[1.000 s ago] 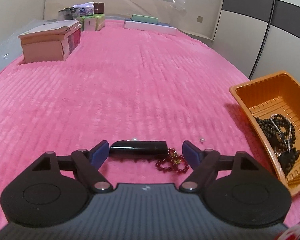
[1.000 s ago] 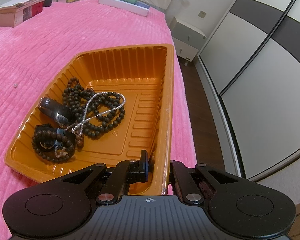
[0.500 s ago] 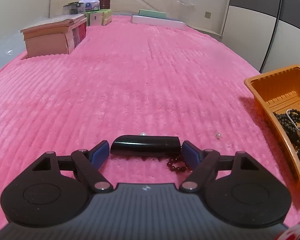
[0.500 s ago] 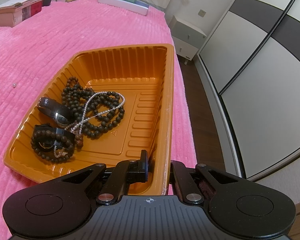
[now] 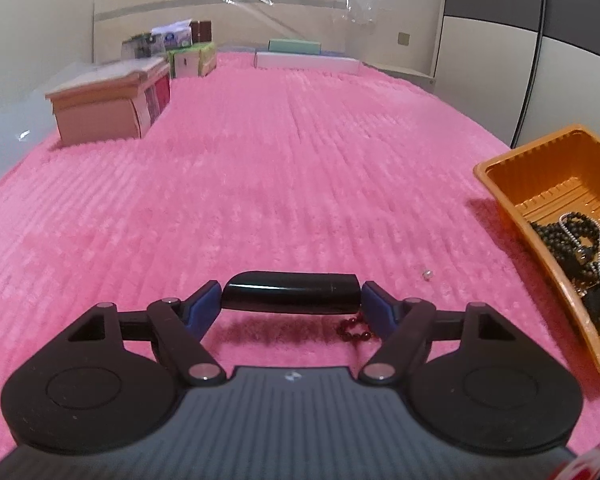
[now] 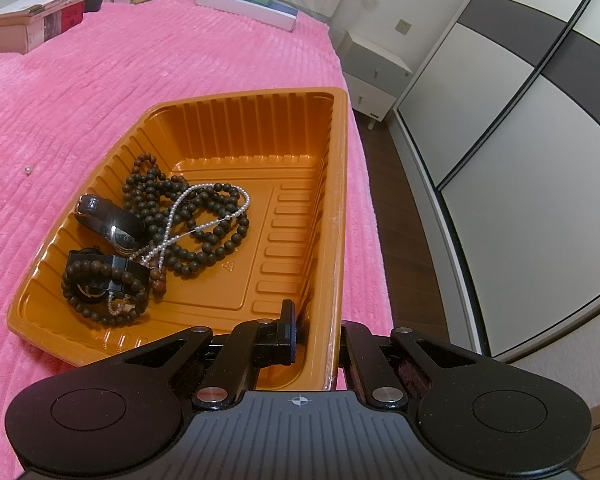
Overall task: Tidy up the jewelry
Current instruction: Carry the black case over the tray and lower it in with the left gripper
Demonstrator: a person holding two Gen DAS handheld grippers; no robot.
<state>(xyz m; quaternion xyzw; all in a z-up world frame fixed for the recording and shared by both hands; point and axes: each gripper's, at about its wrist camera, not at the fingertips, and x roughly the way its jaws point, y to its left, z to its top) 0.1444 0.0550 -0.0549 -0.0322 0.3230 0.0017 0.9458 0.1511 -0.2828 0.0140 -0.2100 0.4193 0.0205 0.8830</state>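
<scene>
A glossy black tube-shaped piece (image 5: pixel 291 293) lies crosswise between the blue-padded fingers (image 5: pixel 204 309) of the left gripper (image 5: pixel 292 300), which press on both its ends and hold it above the pink ribbed bedspread (image 5: pixel 260 168). No writing on it can be read. Below its right end a strand of dark red beads (image 5: pixel 354 329) lies on the bedspread, and a single pearl (image 5: pixel 427 275) rests farther right, short of the orange tray (image 5: pixel 496 184).

Only the right wrist view looks into the tray (image 6: pixel 342 200): long strands of dark wooden beads (image 6: pixel 188 216), a thin pearl chain (image 6: pixel 204 216), a black watch (image 6: pixel 112 222) and a second watch wound with a bead bracelet (image 6: pixel 100 284). A small triangle mark is moulded into the tray floor; nothing else there is legible. The right gripper (image 6: pixel 316 344) has its fingers closed on the tray's near right wall, one inside and one outside.

Only the left wrist view shows the far boxes head-on; their labels are too small to read
</scene>
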